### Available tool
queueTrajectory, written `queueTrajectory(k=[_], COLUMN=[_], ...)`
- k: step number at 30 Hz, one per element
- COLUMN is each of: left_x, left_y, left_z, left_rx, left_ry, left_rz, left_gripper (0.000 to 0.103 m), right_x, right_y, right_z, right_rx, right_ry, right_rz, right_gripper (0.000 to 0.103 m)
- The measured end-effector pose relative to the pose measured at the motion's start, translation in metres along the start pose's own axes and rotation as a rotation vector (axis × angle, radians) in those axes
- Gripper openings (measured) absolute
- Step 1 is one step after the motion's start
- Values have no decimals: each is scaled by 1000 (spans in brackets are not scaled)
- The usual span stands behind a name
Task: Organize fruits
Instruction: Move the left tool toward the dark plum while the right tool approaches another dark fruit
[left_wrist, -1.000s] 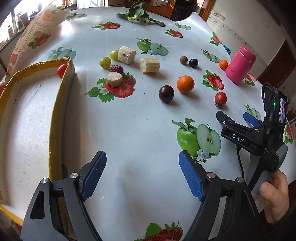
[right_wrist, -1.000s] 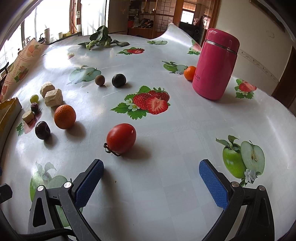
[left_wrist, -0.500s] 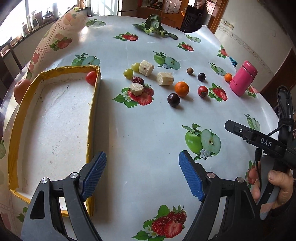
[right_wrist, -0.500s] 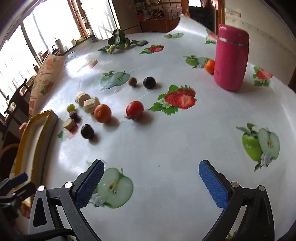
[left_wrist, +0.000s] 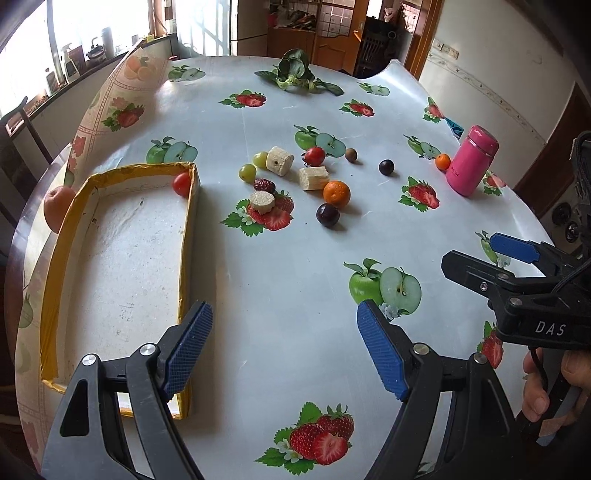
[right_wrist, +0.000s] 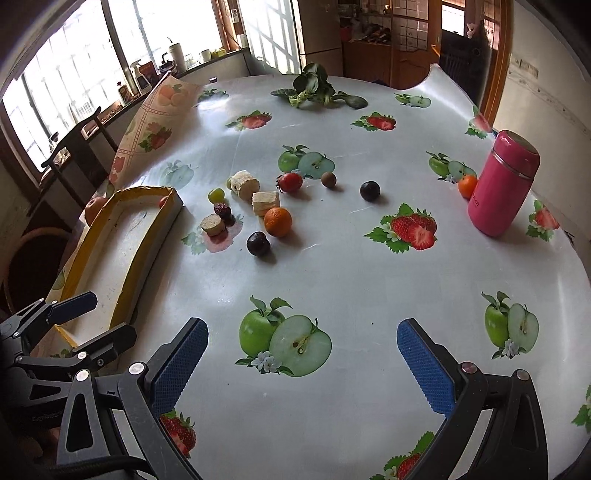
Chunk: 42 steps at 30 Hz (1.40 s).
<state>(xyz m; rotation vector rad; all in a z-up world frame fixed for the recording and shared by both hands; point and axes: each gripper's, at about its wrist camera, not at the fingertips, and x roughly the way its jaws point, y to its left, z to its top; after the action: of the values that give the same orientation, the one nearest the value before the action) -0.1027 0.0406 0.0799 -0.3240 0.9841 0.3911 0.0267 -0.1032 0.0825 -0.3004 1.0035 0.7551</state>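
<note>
Yellow-rimmed tray (left_wrist: 186, 236) at left holds only one cherry tomato (left_wrist: 181, 184), far corner. Orange (left_wrist: 336, 192), plum (left_wrist: 327, 215), grapes (left_wrist: 247, 172), banana pieces (left_wrist: 313, 178) wait mid-table. Your left gripper (left_wrist: 284, 345) and right gripper (right_wrist: 301, 363): both spread, empty, near edge.

The white letters "DAS" are read on the black body of the right tool (left_wrist: 517, 254), seen from the left wrist view. Small white lettering is printed low on the side of the pink flask (left_wrist: 471, 160), but it is too small to be read. No other legible text, number or sign is found.
</note>
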Motion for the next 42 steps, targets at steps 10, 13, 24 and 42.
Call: queueTrajectory(k=[10,13,24,42], left_x=[-9,-10,-4,4], left_y=[3,7,19,10], left_z=[4,5,9,14], left_rx=[7,8,7,-55], left_ry=[-21,-30,-26,-13], left_rz=[23,11,-36,19], left_gripper=[81,81,81,81], right_x=[-21,-24,-21,-9], right_y=[10,15,40,26], right_z=[7,8,8,21], right_rx=[5,-1,-27,-95], right_ry=[-37,-39,-32,-27], right_rz=[30,20,-12,72], right_gripper=[101,101,101,101])
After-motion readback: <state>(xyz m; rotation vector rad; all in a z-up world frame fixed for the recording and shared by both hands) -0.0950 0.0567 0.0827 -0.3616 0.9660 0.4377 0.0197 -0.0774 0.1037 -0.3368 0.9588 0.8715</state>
